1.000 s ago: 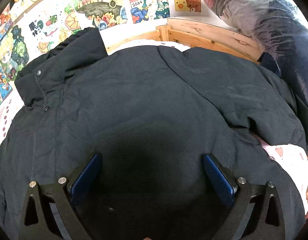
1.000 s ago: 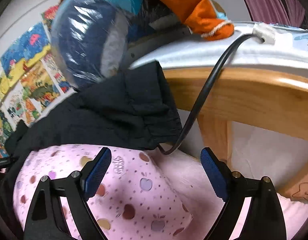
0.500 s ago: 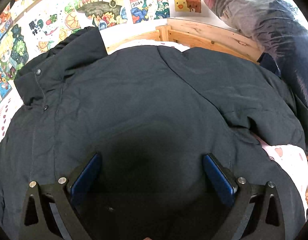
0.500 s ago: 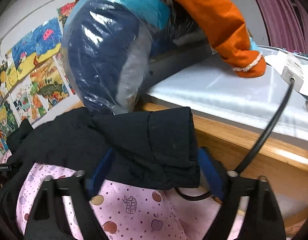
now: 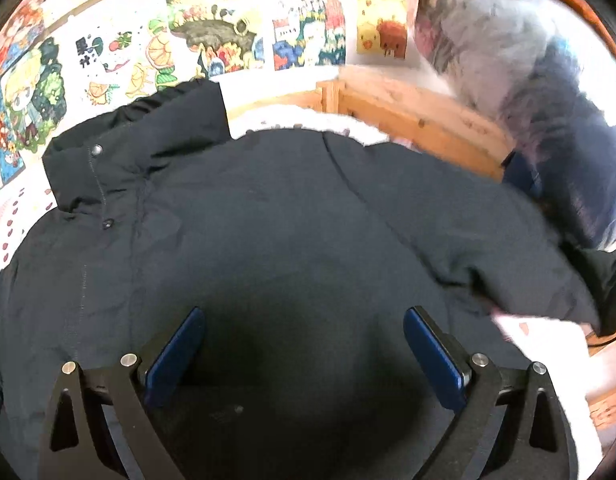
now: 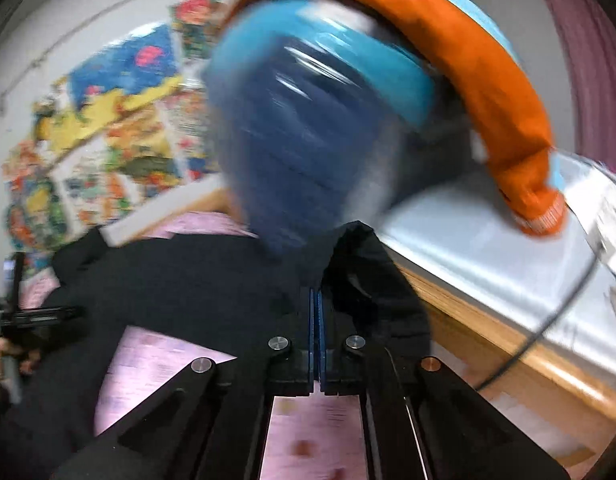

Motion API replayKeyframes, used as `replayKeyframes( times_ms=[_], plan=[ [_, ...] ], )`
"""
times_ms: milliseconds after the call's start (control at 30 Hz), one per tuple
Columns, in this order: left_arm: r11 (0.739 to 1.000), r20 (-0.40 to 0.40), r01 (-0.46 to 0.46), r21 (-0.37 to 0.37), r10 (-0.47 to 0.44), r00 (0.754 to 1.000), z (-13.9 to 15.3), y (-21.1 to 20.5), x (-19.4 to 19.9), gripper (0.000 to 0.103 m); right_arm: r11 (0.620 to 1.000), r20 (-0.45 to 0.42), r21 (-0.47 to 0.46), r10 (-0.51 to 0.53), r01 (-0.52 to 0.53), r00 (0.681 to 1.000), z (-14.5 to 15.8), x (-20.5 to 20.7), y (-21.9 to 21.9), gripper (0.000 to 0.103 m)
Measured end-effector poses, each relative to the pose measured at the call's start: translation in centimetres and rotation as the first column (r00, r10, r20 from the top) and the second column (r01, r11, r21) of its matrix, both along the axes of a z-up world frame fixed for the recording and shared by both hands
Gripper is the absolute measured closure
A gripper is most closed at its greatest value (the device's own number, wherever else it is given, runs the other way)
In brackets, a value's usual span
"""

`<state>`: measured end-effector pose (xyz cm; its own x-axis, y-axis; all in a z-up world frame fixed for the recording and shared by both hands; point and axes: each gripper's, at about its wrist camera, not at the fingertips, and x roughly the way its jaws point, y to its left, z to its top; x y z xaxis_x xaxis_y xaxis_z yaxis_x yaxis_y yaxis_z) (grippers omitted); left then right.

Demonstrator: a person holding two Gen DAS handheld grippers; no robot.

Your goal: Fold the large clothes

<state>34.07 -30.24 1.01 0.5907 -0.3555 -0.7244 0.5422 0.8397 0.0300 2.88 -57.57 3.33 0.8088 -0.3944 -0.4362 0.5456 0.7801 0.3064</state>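
Since a second ago the right gripper [image 6: 318,312] has gone from wide apart over the pink bedding to pressed together on the cuff end of the jacket's sleeve [image 6: 360,280]; a fold of the dark cloth sits pinched between the blue pads, and the heavy blur in this view suggests the hand is in motion. Meanwhile the left gripper [image 5: 303,354] has barely shifted; its fingers stand well apart just above the body of the dark jacket [image 5: 267,220], gripping nothing.

Outward from the left claw, the jacket lies spread across the pink patterned sheet [image 6: 155,364] on the bed, collar and hood [image 5: 139,140] toward the wall of cartoon posters [image 5: 187,40], one sleeve running off to the right toward the wooden bed rail [image 5: 420,120]; beyond the rail sit plastic-wrapped bundles [image 6: 308,128] and an orange cloth [image 6: 488,80].

I judge the step in hand to be the first fold: carrying the caught sleeve inward over the body; next it wants a lift and a sweep across toward the left claw, which could pin the body down.

Blur hides how much cloth the pads hold; the jacket's hem and far sleeve are cut off at the left view's edge; a black cable [image 6: 548,328] near the rail could snag.
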Motion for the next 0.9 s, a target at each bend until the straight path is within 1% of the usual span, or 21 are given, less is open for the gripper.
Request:
replayKeyframes(
  times_ms=[100, 133, 167, 200, 233, 267, 300, 367, 400, 433, 467, 533, 567, 600, 667, 700, 733, 800, 833, 900],
  plan=[
    [0.998, 0.011, 0.029, -0.062, -0.028, 1.000, 2.0, 2.0, -1.1, 0.003, 0.991, 0.015, -0.032, 0.133, -0.132, 0.991, 4.5, 1.7, 2.7, 0.101],
    [0.996, 0.008, 0.041, -0.075, -0.041, 0.999, 2.5, 2.6, -1.5, 0.003, 0.982, 0.013, -0.049, 0.184, -0.184, 0.983, 6.2, 2.8, 4.0, 0.101],
    [0.994, 0.005, 0.056, -0.090, -0.056, 0.998, 3.1, 3.7, -2.1, 0.003, 0.975, 0.010, -0.062, 0.213, -0.212, 0.977, 7.2, 3.6, 5.1, 0.101],
    [0.993, 0.005, 0.063, -0.100, -0.063, 0.998, 3.5, 4.7, -2.5, 0.003, 0.962, 0.001, -0.083, 0.261, -0.260, 0.965, 8.8, 4.9, 6.6, 0.101],
    [0.992, 0.006, 0.068, -0.108, -0.068, 0.998, 3.8, 5.7, -2.8, 0.003, 0.950, -0.003, -0.095, 0.300, -0.299, 0.954, 9.8, 5.6, 7.7, 0.101],
    [0.990, 0.006, 0.076, -0.117, -0.075, 0.997, 4.2, 7.0, -3.4, 0.003, 0.925, -0.009, -0.116, 0.364, -0.363, 0.931, 11.4, 7.0, 10.0, 0.101],
    [0.990, 0.007, 0.078, -0.119, -0.078, 0.997, 4.3, 7.9, -3.7, 0.003, 0.905, -0.016, -0.132, 0.406, -0.404, 0.914, 12.4, 8.1, 11.6, 0.101],
    [0.990, 0.008, 0.071, -0.120, -0.070, 0.997, 4.5, 11.0, -4.7, 0.003, 0.848, -0.031, -0.154, 0.508, -0.507, 0.861, 14.6, 10.8, 15.6, 0.101],
    [0.991, 0.009, 0.067, -0.119, -0.066, 0.998, 4.6, 11.9, -5.0, 0.003, 0.816, -0.040, -0.160, 0.556, -0.555, 0.830, 15.5, 12.4, 17.7, 0.101],
    [0.991, 0.010, 0.059, -0.120, -0.058, 0.998, 4.6, 13.5, -5.4, 0.003, 0.793, -0.047, -0.167, 0.587, -0.586, 0.808, 16.0, 13.2, 19.4, 0.101],
    [0.991, 0.011, 0.049, -0.121, -0.048, 0.999, 4.4, 15.0, -5.8, 0.003, 0.758, -0.060, -0.179, 0.629, -0.628, 0.775, 16.6, 14.5, 21.8, 0.101],
    [0.992, 0.006, 0.029, -0.126, -0.028, 1.000, 4.2, 17.5, -6.5, 0.003, 0.667, -0.087, -0.169, 0.723, -0.725, 0.685, 17.4, 18.5, 27.0, 0.101],
    [0.991, 0.000, 0.018, -0.134, -0.018, 1.000, 4.1, 18.6, -6.8, 0.003, 0.641, -0.097, -0.162, 0.746, -0.750, 0.659, 17.1, 19.2, 28.4, 0.101],
    [0.990, -0.008, 0.008, -0.143, -0.009, 1.000, 4.0, 19.6, -7.0, 0.003, 0.596, -0.123, -0.151, 0.780, -0.789, 0.613, 16.9, 21.1, 30.9, 0.101],
    [0.987, -0.022, -0.013, -0.160, 0.010, 1.000, 3.7, 21.2, -7.3, 0.003, 0.531, -0.170, -0.124, 0.821, -0.838, 0.546, 16.0, 23.9, 34.3, 0.101],
    [0.985, -0.029, -0.029, -0.170, 0.025, 0.999, 3.5, 22.2, -7.5, 0.003, 0.486, -0.201, -0.084, 0.846, -0.870, 0.493, 15.0, 25.7, 36.5, 0.100],
    [0.983, -0.038, -0.046, -0.178, 0.040, 0.998, 3.2, 23.1, -7.5, 0.003, 0.431, -0.233, -0.023, 0.875, -0.902, 0.425, 13.7, 27.4, 38.4, 0.100],
    [0.980, -0.052, -0.078, -0.182, 0.069, 0.996, 2.6, 24.6, -7.4, 0.003, 0.362, -0.247, 0.085, 0.910, -0.928, 0.332, 11.8, 29.8, 40.7, 0.099],
    [0.979, -0.059, -0.090, -0.185, 0.080, 0.995, 2.3, 25.1, -7.4, 0.003, 0.320, -0.248, 0.158, 0.928, -0.934, 0.276, 10.6, 30.8, 41.6, 0.099],
    [0.973, -0.088, -0.113, -0.199, 0.097, 0.991, 1.6, 26.2, -7.0, 0.003, 0.295, -0.223, 0.215, 0.943, -0.931, 0.247, 9.6, 31.4, 41.8, 0.097]
  ],
)
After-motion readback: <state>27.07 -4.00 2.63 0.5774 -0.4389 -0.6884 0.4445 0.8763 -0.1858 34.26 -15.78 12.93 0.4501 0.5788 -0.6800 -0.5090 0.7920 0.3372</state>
